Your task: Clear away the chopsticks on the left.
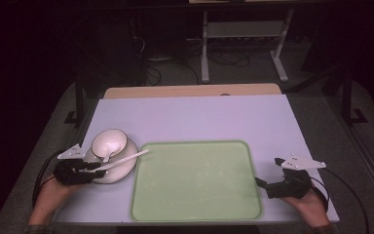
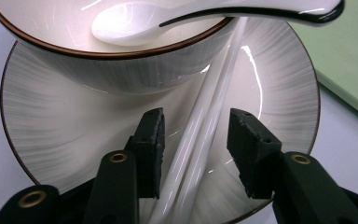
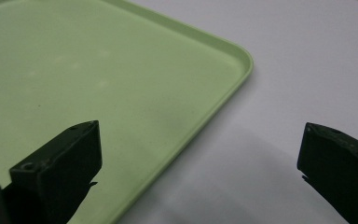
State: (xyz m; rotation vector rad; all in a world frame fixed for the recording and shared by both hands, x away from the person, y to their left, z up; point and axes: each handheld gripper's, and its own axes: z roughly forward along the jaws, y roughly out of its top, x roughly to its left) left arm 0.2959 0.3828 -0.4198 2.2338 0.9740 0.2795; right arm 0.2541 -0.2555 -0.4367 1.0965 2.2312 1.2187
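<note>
left gripper view: the left hand-held gripper (image 2: 195, 154) stands half open, astride the chopsticks (image 2: 205, 126), gripping nothing yet. their long axis runs straight ahead between the jaws, across the plate (image 2: 279, 93) near the counter's front-left corner.

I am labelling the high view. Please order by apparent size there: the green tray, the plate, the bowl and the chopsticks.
1. green tray
2. plate
3. bowl
4. chopsticks: about as long as the plate is wide, but much the thinnest.
</note>
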